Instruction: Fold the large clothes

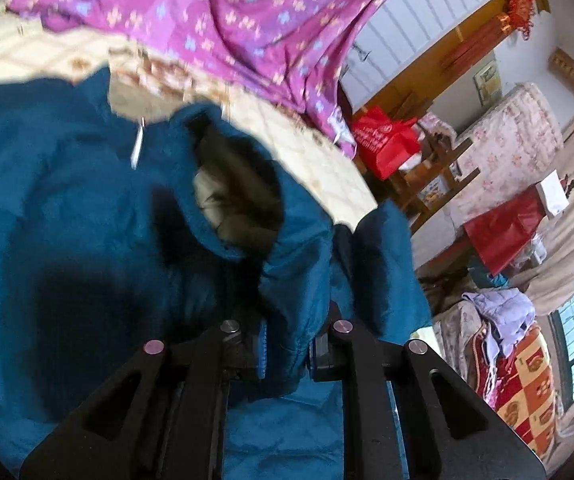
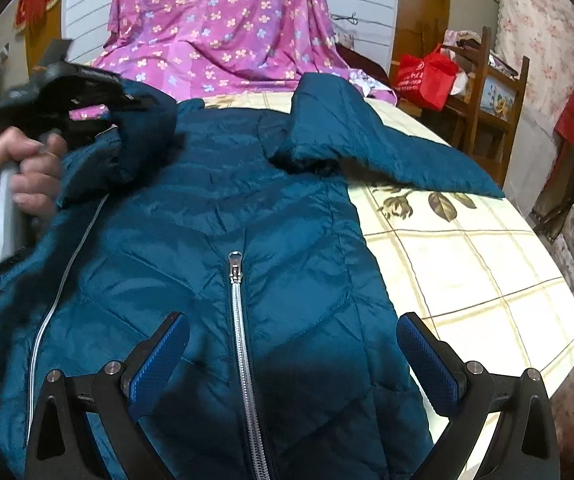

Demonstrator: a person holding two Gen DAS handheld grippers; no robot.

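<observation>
- The bed [image 2: 467, 248], with its cream grid-and-flower cover, carries the work; a purple flowered sheet [image 2: 223, 20] is draped at its far edge and plays no part in the fold that you can see.
- Your teal padded jacket [image 2: 215, 208] lies front-up along the middle of the bed, its hem end toward your right gripper and its collar toward the far edge. The body looks flat and reasonably smooth, so I judge the laying-out done.
- One sleeve [image 2: 387, 156] lies spread toward the right-hand edge of the bed, apart from the body except at the shoulder. It is not yet folded in.
- The opposite sleeve [image 2: 143, 128] is lifted over the jacket's chest in your left gripper, so I judge the first fold to be under way, not finished.
- The silver zipper [image 2: 239, 320] runs up the middle and is closed as far as it shows.
- Your left gripper [image 1: 285, 354] is nearly closed, pinching a bunch of the teal fabric between its pads.
- Your right gripper [image 2: 293, 354] hangs over the lower front with its pads spread wide either side of the zipper, holding nothing.
- Left to do, as I read it: both sleeves in, then the body folded up.
</observation>
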